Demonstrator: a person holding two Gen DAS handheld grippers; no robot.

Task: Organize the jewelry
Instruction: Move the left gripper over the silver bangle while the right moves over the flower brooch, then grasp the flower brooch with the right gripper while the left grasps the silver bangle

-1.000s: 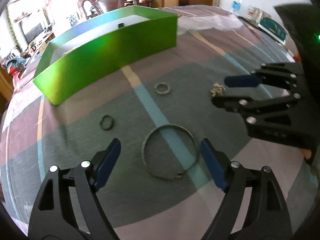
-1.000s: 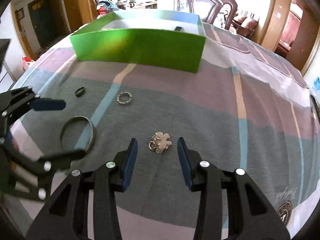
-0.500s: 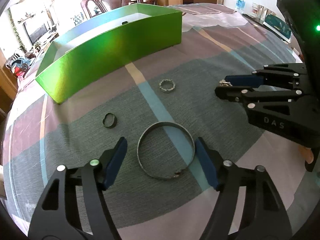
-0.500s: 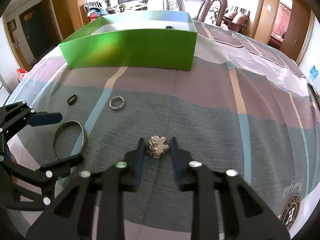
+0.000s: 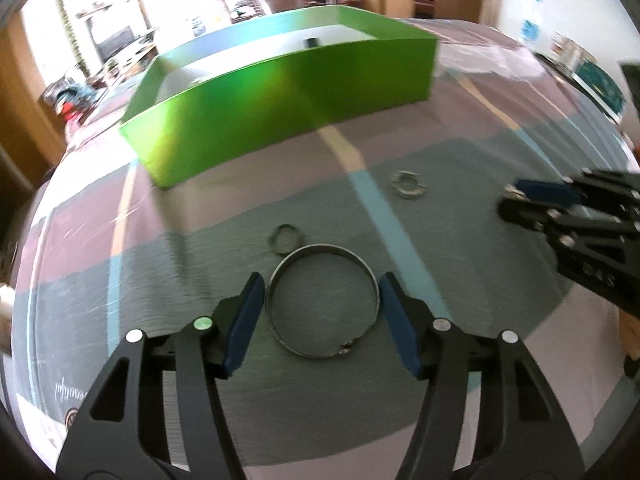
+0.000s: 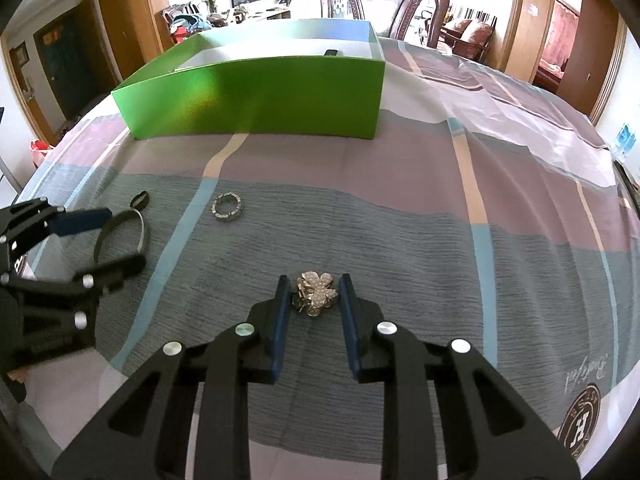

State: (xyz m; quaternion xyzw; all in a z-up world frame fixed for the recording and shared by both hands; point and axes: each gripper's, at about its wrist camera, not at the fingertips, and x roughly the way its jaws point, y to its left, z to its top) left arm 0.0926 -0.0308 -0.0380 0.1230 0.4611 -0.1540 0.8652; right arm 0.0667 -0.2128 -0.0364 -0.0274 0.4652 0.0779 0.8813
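Four pieces remain on the tablecloth (image 6: 400,216) outside the green box (image 6: 256,96), whose contents are unclear: left gripper (image 5: 322,320), jaws closing, brackets the bangle (image 5: 322,304); right gripper (image 6: 314,312) apparently clamps the flower brooch (image 6: 314,294).

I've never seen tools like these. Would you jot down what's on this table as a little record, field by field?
surface: striped cloth
container: green box, open top, at the far side
left gripper: jaws have just been closing around the bangle, pads not yet pressing
right gripper: pads against the flower brooch on both sides
loose pieces: studded ring; dark ring beside the bangle
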